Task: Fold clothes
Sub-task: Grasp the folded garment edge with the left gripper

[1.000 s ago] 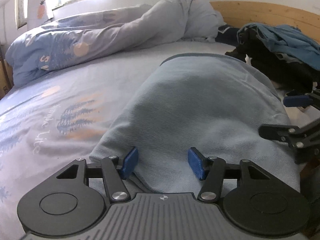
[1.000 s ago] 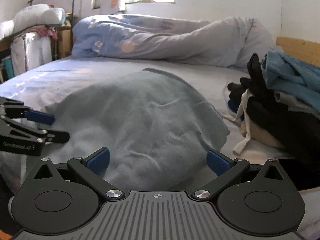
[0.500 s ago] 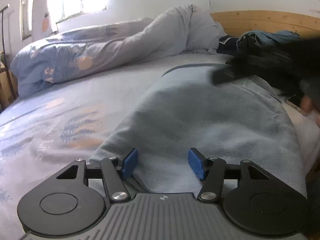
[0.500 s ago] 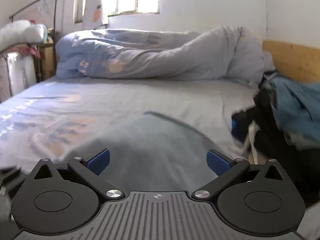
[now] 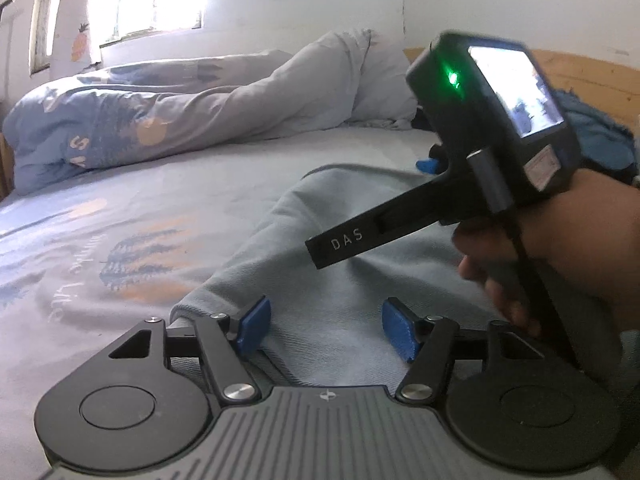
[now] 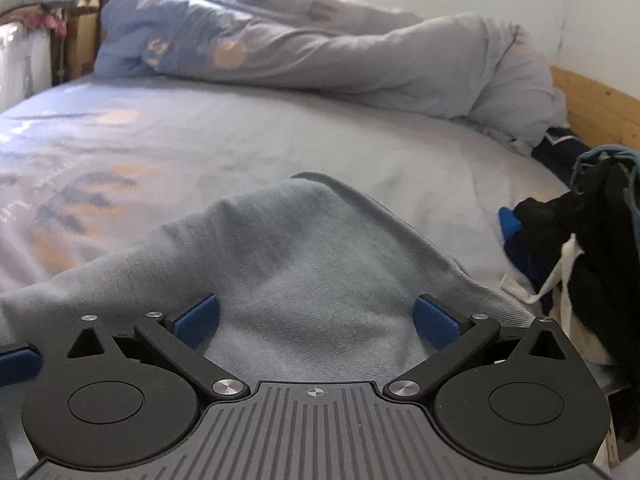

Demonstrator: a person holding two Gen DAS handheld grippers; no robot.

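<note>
Left wrist view shows your left gripper [image 5: 324, 326] with its jaws spread apart and nothing pinched, the near hem of the grey garment [image 5: 352, 264] lying flat between and under the blue pads [image 5: 252, 324]. Right wrist view shows the same for your right gripper [image 6: 316, 322]: jaws wide, straddling a raised hump of that garment without clamping it. The garment lies on the bed [image 6: 200, 136], running from 6 o'clock up toward 12 o'clock in both views. If you close either set of jaws from here, you may catch only the top layer, or pull the printed bed sheet [image 5: 120, 216] up with it, because the cloth lies right on the sheet with no free edge lifted. At 3 o'clock in the left view your right hand [image 5: 560, 248] and its tool sit very close above the left gripper, so a quick move could knock the two together or trap the cable. At 3 o'clock in the right view the pile of dark clothes [image 6: 592, 256] lies just beside the garment and could snag. The rumpled duvet [image 6: 320, 44] at 12 o'clock is well apart.
</note>
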